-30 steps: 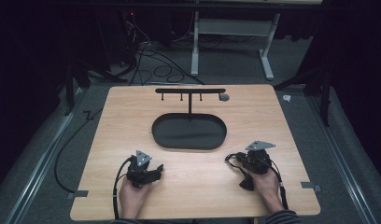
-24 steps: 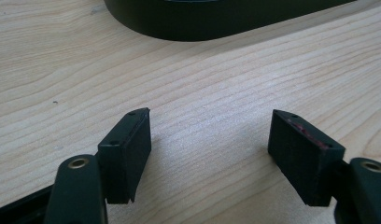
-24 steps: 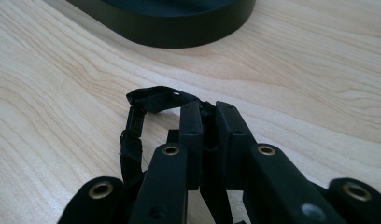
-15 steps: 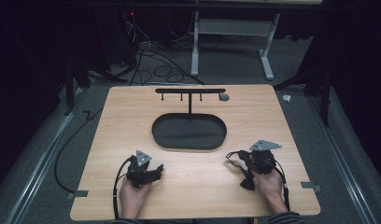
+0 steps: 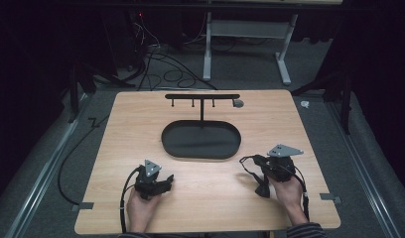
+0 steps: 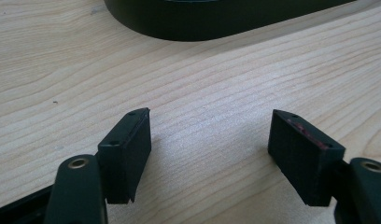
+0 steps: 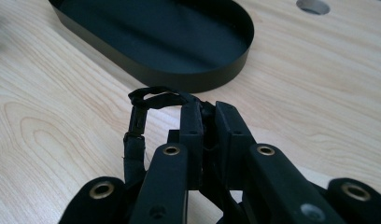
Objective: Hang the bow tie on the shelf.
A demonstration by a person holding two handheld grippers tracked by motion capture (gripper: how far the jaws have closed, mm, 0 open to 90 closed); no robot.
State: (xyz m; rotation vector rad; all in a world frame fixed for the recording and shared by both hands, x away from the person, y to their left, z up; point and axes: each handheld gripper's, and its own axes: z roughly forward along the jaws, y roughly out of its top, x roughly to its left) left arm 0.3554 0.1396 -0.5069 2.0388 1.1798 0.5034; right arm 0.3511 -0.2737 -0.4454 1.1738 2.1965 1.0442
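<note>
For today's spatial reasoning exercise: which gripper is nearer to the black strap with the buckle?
The right. The right gripper is shut on the black strap, lifting it beside the oval tray. The left gripper, jaws open and empty, rests across the table from it.

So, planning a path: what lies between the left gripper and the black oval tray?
Nothing: just bare wooden table between the left gripper and the tray, as the left gripper view shows.

Oval tray (image 5: 201, 141) mid-table (image 5: 116, 129), hook stand (image 5: 202, 97) behind it, strap (image 7: 146, 105) before the tray's right end.
</note>
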